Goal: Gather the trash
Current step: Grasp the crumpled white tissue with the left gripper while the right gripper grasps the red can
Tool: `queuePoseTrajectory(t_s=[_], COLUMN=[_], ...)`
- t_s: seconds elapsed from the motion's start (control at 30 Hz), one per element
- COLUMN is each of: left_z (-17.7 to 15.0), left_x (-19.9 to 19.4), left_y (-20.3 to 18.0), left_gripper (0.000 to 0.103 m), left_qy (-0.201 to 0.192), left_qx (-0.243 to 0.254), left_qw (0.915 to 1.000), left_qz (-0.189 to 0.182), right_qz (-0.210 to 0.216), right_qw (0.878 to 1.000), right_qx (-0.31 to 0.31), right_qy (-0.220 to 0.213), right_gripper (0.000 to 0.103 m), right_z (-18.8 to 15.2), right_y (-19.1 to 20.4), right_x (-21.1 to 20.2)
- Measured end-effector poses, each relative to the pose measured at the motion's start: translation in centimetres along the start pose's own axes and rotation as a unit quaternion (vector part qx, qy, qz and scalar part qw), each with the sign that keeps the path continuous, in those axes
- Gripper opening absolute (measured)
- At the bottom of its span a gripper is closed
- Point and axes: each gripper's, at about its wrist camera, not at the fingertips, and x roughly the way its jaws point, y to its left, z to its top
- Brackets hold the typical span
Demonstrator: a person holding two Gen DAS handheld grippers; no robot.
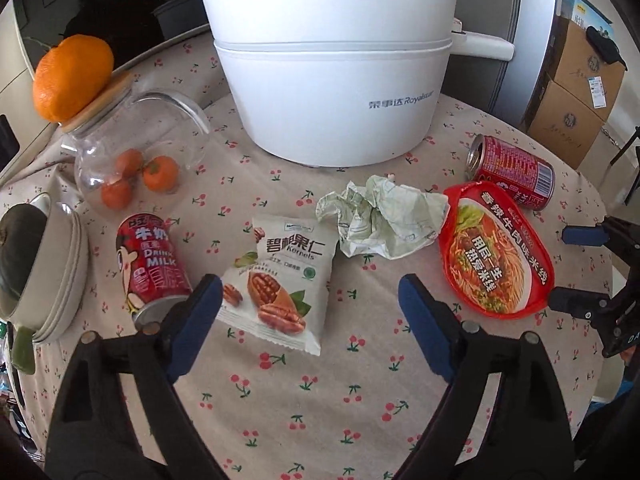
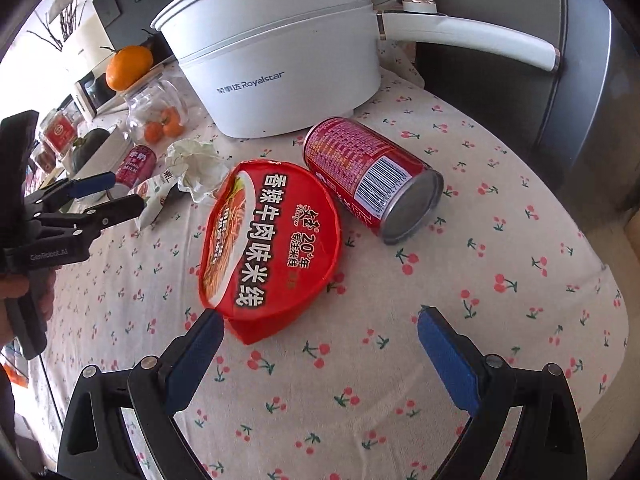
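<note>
Where cans (image 1: 154, 268) lie (toppled): pot (image 1: 332, 80) behind.

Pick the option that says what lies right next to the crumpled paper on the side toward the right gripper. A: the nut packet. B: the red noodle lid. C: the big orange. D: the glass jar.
B: the red noodle lid lies against the crumpled paper on the side where the right gripper comes in.

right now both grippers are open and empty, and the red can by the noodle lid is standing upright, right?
Not quite. The red can lies on its side beside the noodle lid, as the right wrist view shows. The left gripper and right gripper are indeed open and empty.
</note>
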Motion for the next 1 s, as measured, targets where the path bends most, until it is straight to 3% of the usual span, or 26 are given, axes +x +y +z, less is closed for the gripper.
queuePoseTrajectory(t_s=[0.17, 0.3, 0.33, 0.4, 0.47, 0.57, 0.6, 0.63, 0.67, 0.83, 0.87, 0.93, 0.97, 1.0], left_z=[-0.1, -0.4, -0.6, -1.0, -1.2, -1.8, -2.1, -2.4, -2.5, -3.6, -3.4, -3.5, -3.3, -2.8], left_x=[2.5, 2.6, 2.4, 2.0, 1.3, 0.1, -0.3, -0.8, -1.2, -4.1, -4.5, -5.2, -5.5, -5.6], left_y=[0.2, 0.9, 1.1, 1.4, 1.2, 0.6, 0.3, 0.1, -0.2, -1.2, -1.2, -1.2, -1.3, -0.8], left_gripper=[0.066, 0.043, 0.041, 0.028, 0.013, 0.001, 0.001, 0.000, 0.000, 0.000, 0.005, 0.034, 0.061, 0.068], left_qy=[0.042, 0.046, 0.046, 0.049, 0.046, 0.041, 0.039, 0.038, 0.036, 0.024, 0.024, 0.018, 0.009, -0.006], left_qx=[-0.002, -0.016, -0.023, -0.039, -0.048, -0.056, -0.058, -0.059, -0.060, -0.061, -0.062, -0.069, -0.074, -0.080], left_qw=[0.9991, 0.9987, 0.9987, 0.9980, 0.9976, 0.9973, 0.9973, 0.9973, 0.9973, 0.9973, 0.9972, 0.9967, 0.9967, 0.9961], left_qz=[0.004, 0.011, 0.004, -0.008, -0.017, -0.023, -0.021, -0.021, -0.024, -0.034, -0.035, -0.038, -0.033, -0.035], right_qz=[-0.006, -0.009, -0.007, 0.007, 0.023, 0.048, 0.052, 0.059, 0.060, 0.051, 0.055, 0.060, 0.060, 0.059], right_qw=[1.000, 1.000, 1.000, 1.000, 1.000, 0.999, 0.998, 0.998, 0.998, 0.999, 0.998, 0.998, 0.998, 0.998], right_qx=[-0.020, -0.015, -0.013, -0.011, -0.004, 0.008, 0.009, 0.009, 0.010, -0.005, -0.004, 0.003, 0.007, 0.010], right_qy=[0.001, -0.010, -0.013, -0.016, -0.014, -0.014, -0.015, -0.015, -0.005, 0.010, 0.010, 0.014, 0.012, 0.011], right_gripper=[0.099, 0.095, 0.092, 0.072, 0.065, 0.056, 0.040, 0.017, 0.005, 0.004, 0.005, 0.008, 0.020, 0.036], right_z=[0.5, 1.1, 1.2, 1.5, 1.6, 1.7, 1.7, 1.7, 1.7, 0.2, 0.0, -0.3, -0.5, -0.5], right_y=[0.9, 1.4, 1.5, 1.8, 2.1, 2.4, 2.5, 2.6, 2.5, 2.4, 2.4, 2.1, 1.9, 1.8], right_x=[1.6, 2.1, 2.2, 2.2, 2.2, 1.9, 1.6, 1.3, 1.3, 0.1, -0.1, -0.6, -0.9, -1.0])
